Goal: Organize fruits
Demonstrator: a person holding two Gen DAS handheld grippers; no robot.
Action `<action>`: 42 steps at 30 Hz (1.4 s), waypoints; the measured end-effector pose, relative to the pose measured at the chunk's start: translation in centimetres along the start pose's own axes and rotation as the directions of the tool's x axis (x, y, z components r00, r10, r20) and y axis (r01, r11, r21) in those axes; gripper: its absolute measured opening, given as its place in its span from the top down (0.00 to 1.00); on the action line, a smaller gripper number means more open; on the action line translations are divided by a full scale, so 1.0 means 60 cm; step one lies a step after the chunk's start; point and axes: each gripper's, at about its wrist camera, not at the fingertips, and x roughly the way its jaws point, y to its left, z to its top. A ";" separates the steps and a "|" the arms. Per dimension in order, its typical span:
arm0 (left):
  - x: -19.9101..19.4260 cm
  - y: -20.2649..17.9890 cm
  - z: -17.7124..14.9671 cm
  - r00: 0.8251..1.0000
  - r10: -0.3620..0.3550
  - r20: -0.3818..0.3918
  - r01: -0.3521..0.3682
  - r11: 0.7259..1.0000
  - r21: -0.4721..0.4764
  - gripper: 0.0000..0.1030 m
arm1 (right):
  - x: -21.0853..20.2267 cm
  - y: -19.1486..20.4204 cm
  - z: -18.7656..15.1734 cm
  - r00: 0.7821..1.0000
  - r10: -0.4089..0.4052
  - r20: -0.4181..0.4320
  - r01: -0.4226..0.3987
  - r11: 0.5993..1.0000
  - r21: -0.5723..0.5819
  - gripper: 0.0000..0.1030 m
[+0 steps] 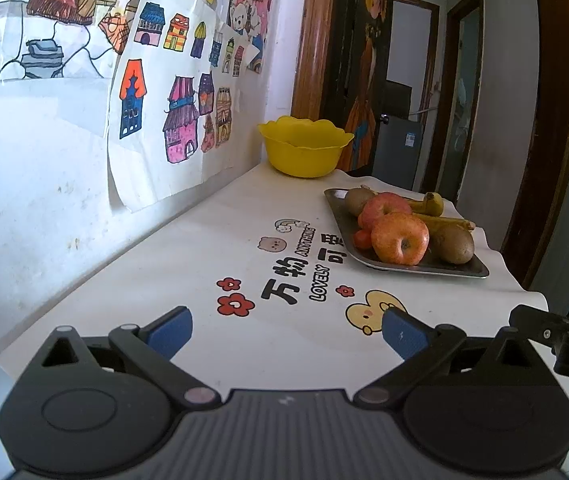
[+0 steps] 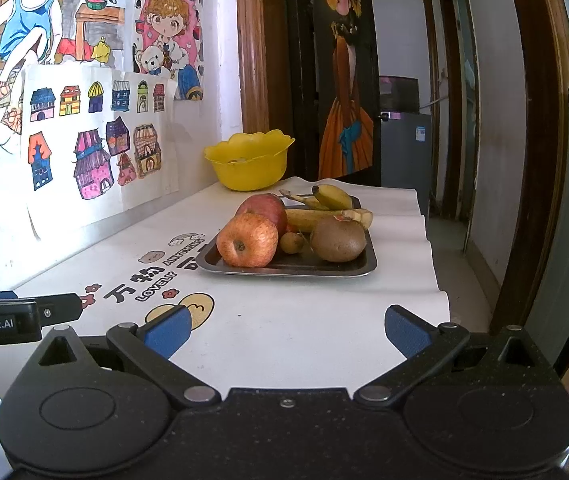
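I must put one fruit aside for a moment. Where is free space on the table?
Free: the white printed tablecloth between the dark metal tray and the right gripper, and the strip between tray and wall. Crowded: the tray, and around the yellow plastic bowl.

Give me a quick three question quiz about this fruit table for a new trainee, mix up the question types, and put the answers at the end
1. True or false: the yellow bowl stands on the tray.
2. Multiple choice: beside the front apple, at the tray's near edge, lies a) a kiwi b) a lemon c) a pear.
3. Fill in: the jaws of the left gripper and the right gripper are both ____.

Key: 1 false, it stands on the table behind the tray; 2 a; 3 open, holding nothing.
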 end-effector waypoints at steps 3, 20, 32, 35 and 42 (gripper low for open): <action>0.001 0.000 0.001 1.000 0.001 -0.003 -0.001 1.000 0.001 0.00 | 0.001 0.000 0.000 1.000 -0.002 0.000 0.002 1.000 0.001 0.01; 0.000 -0.001 0.000 1.000 -0.002 -0.005 0.002 1.000 0.004 0.00 | 0.001 -0.001 0.000 1.000 -0.002 -0.002 0.002 1.000 0.002 0.01; 0.001 -0.001 0.000 1.000 -0.002 -0.005 0.002 1.000 0.003 0.00 | 0.003 0.000 0.000 1.000 -0.002 -0.004 0.003 1.000 0.002 0.01; 0.001 -0.001 0.000 1.000 -0.002 -0.005 0.002 1.000 0.003 0.00 | 0.004 0.000 0.000 1.000 -0.003 -0.005 0.003 1.000 0.002 0.01; 0.006 -0.005 -0.001 1.000 -0.005 -0.015 0.005 1.000 0.006 0.00 | 0.010 0.002 0.000 1.000 0.000 -0.012 0.000 1.000 0.001 0.01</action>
